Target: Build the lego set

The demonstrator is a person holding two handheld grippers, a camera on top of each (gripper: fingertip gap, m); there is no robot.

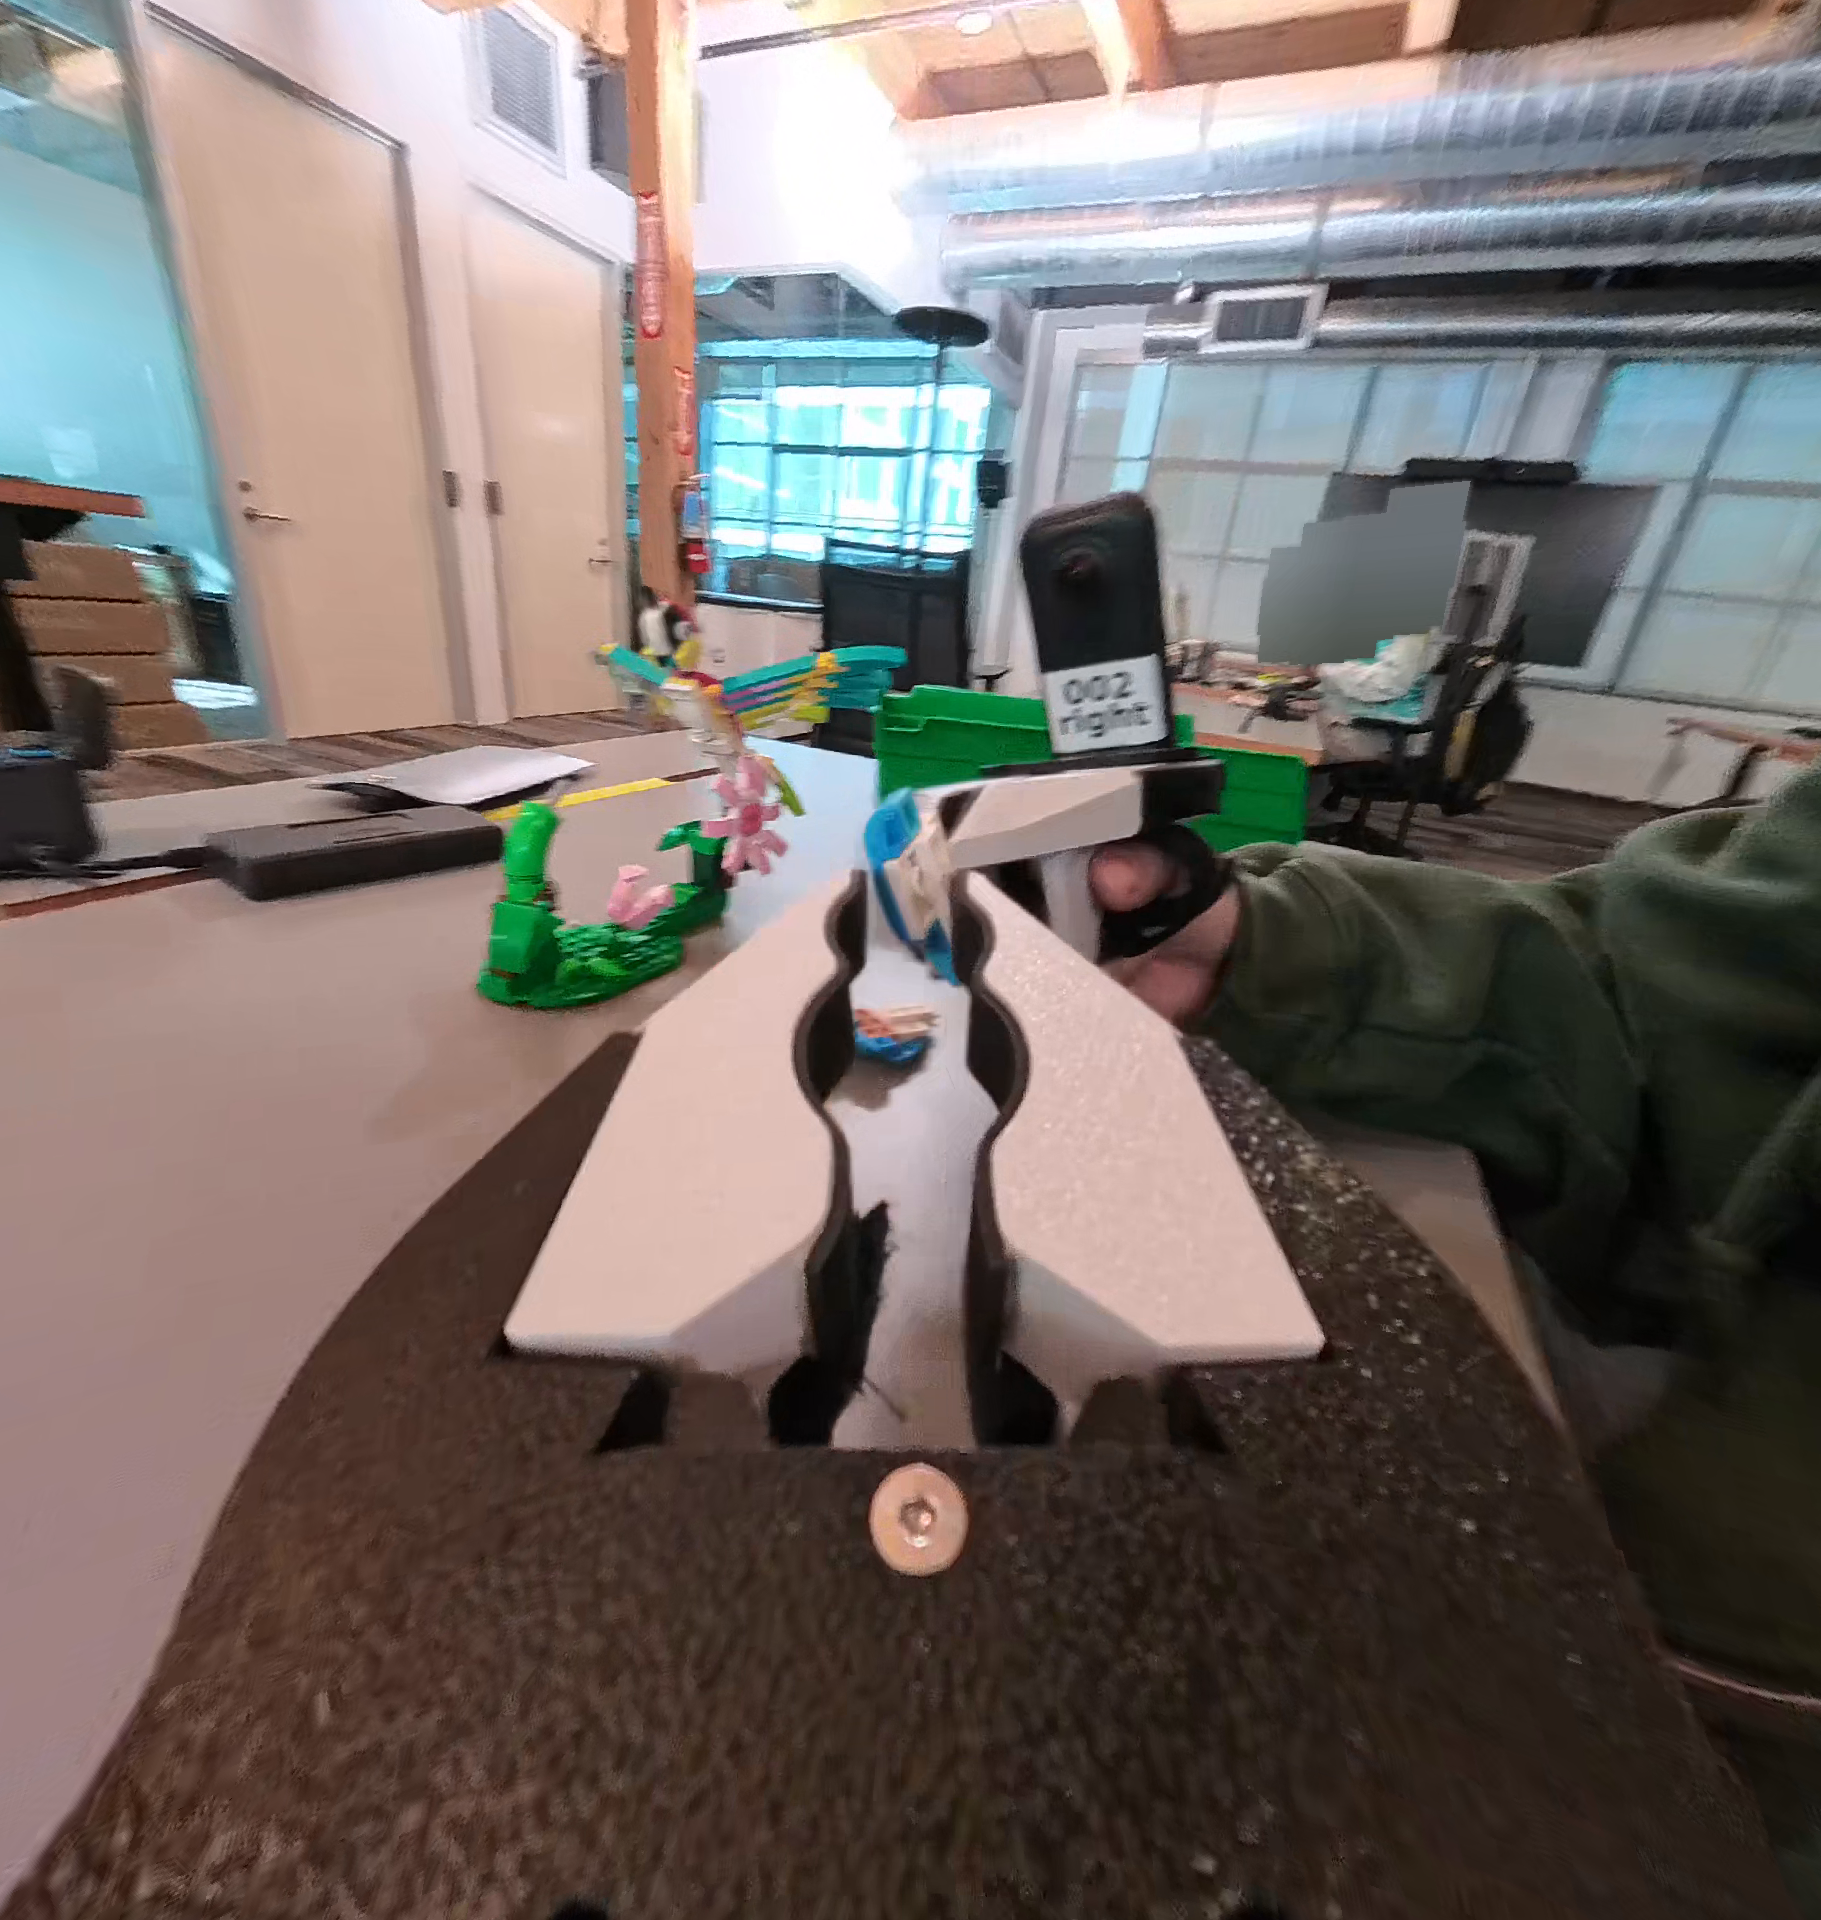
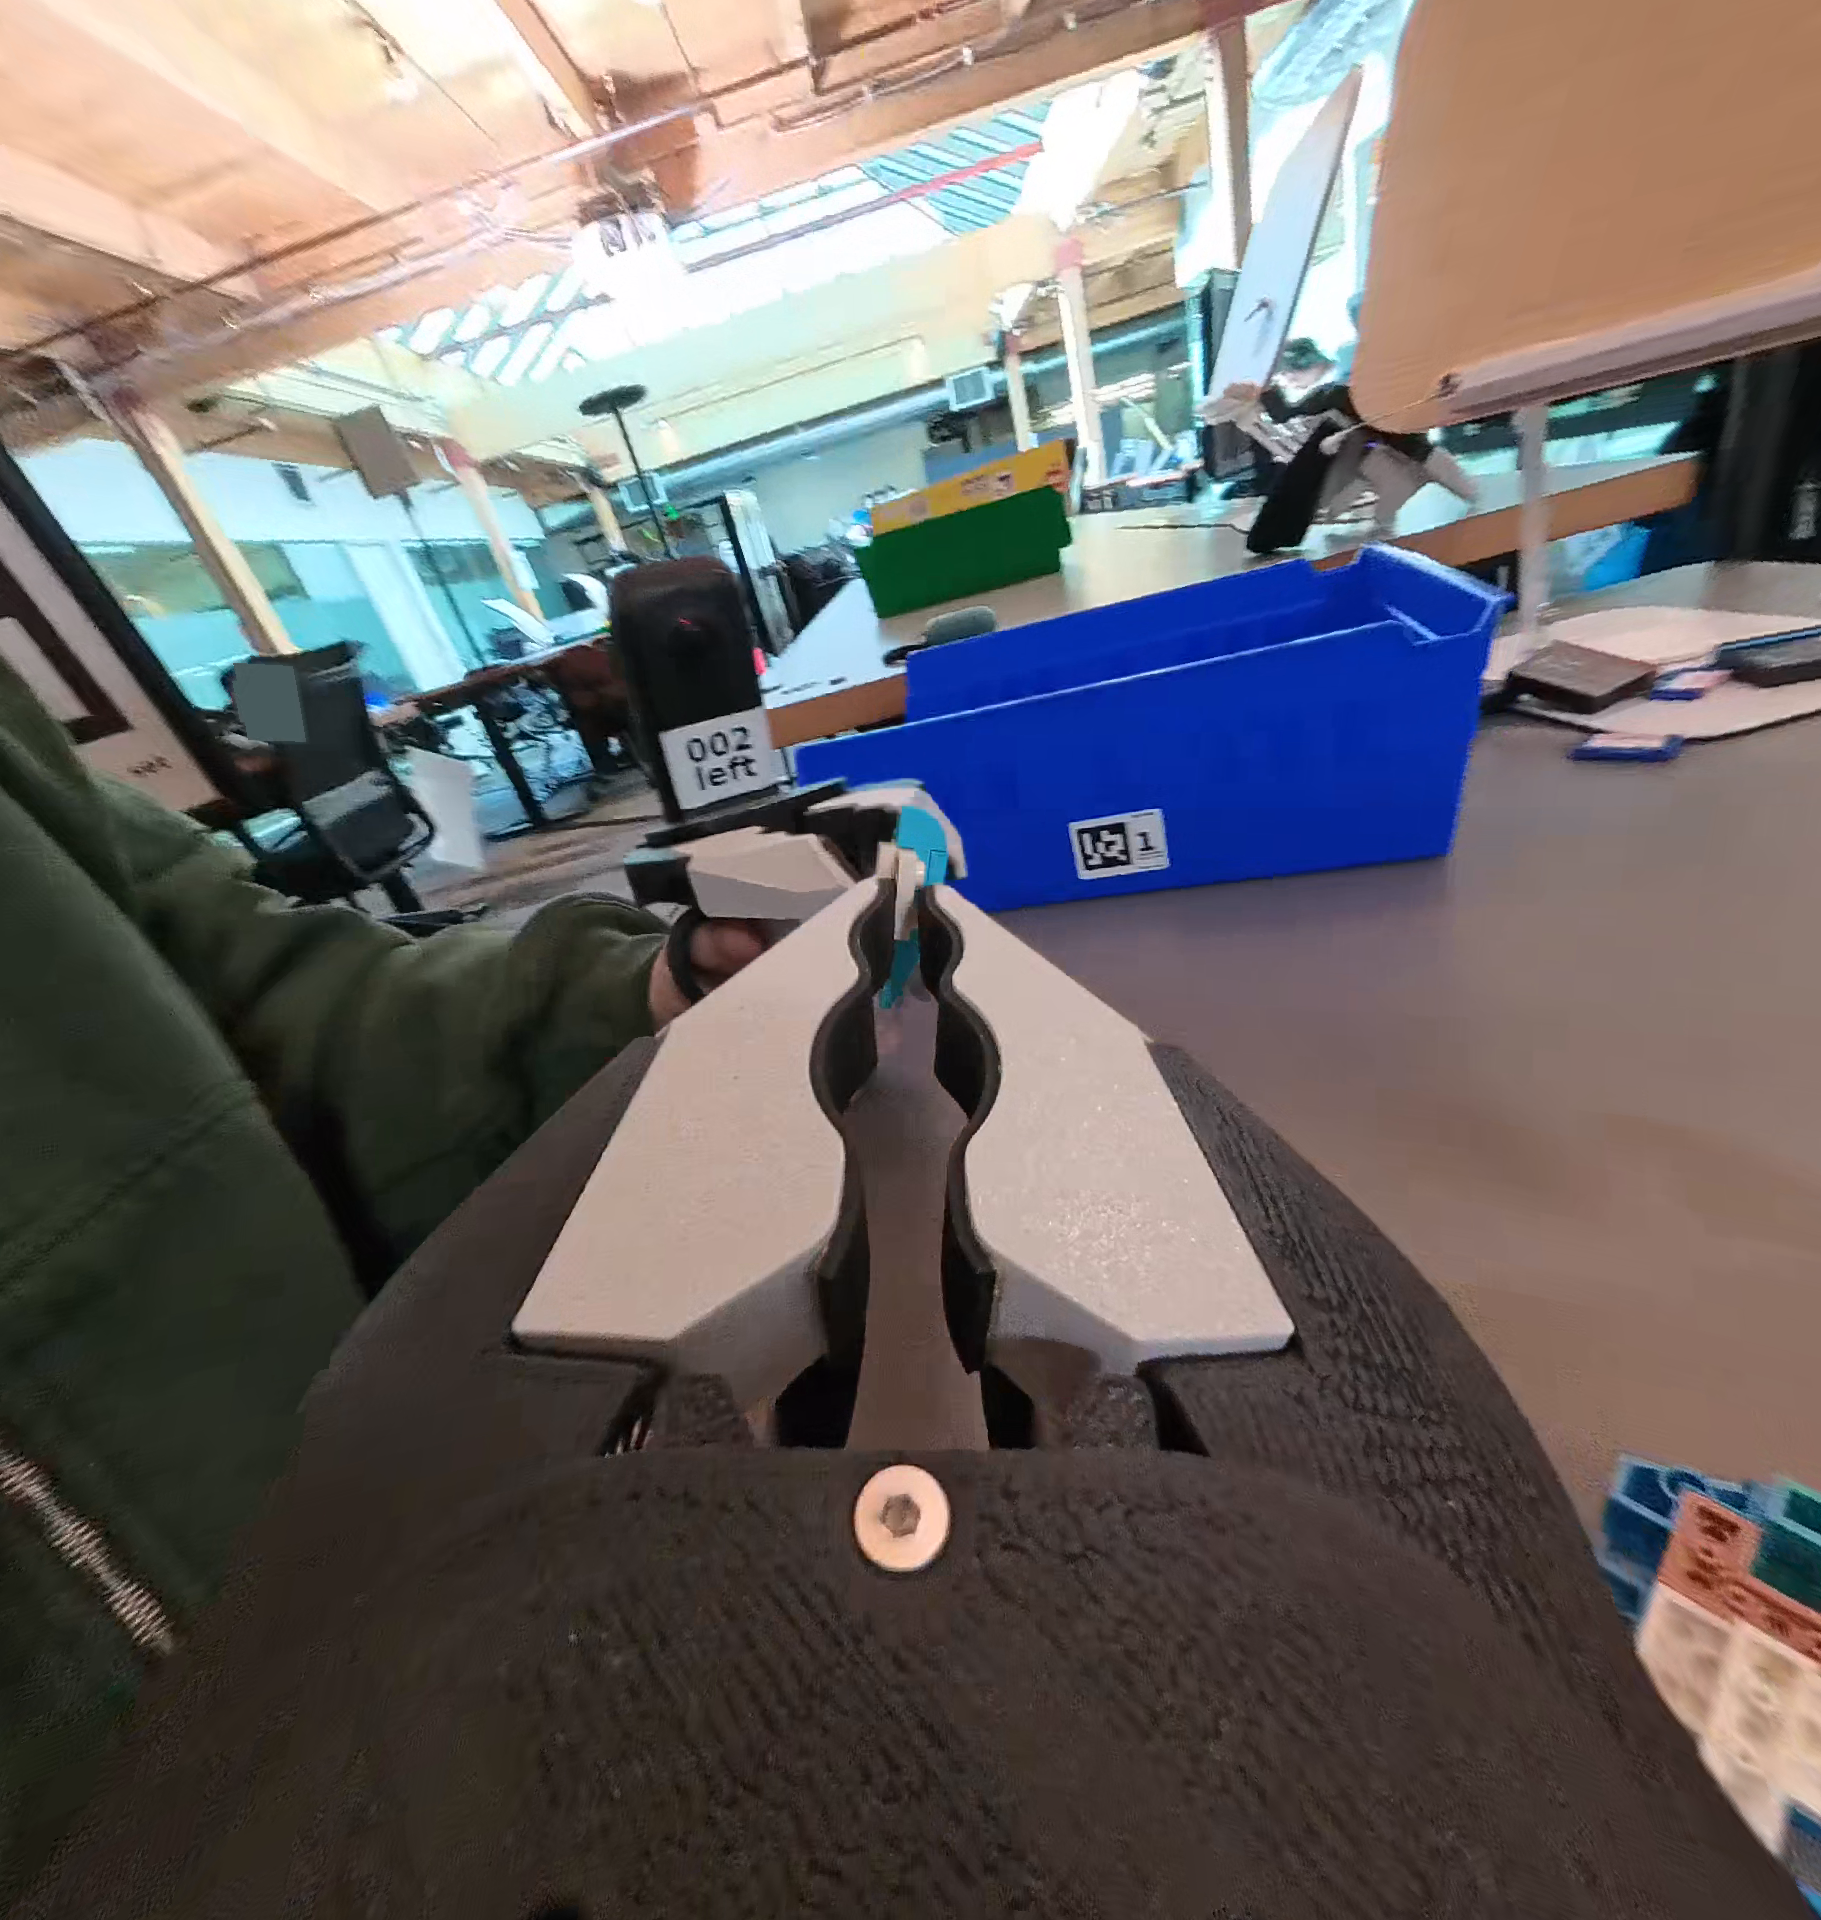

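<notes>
A small blue and white brick piece (image 1: 901, 847) is held above the grey table (image 1: 210, 1091), pinched from two sides. My left gripper (image 1: 914, 902) is shut on its lower part. My right gripper (image 1: 937, 844) comes in from the right, held by a hand in a green sleeve, and grips its upper part. In the right wrist view my right gripper (image 2: 904, 916) is closed on the same piece (image 2: 916, 836), and my left gripper (image 2: 880, 844) meets it from the left. Another small blue and orange piece (image 1: 890, 1031) lies on the table below.
A green brick plant with pink flowers (image 1: 594, 935) and a colourful brick bird (image 1: 724, 696) stand ahead left. Behind are a black flat box (image 1: 355, 847) and green bins (image 1: 989, 738). A blue bin (image 2: 1197, 748) stands ahead right; stacked bricks (image 2: 1758, 1600) sit at the lower right. Less than 4 cm separates the two grippers' tips.
</notes>
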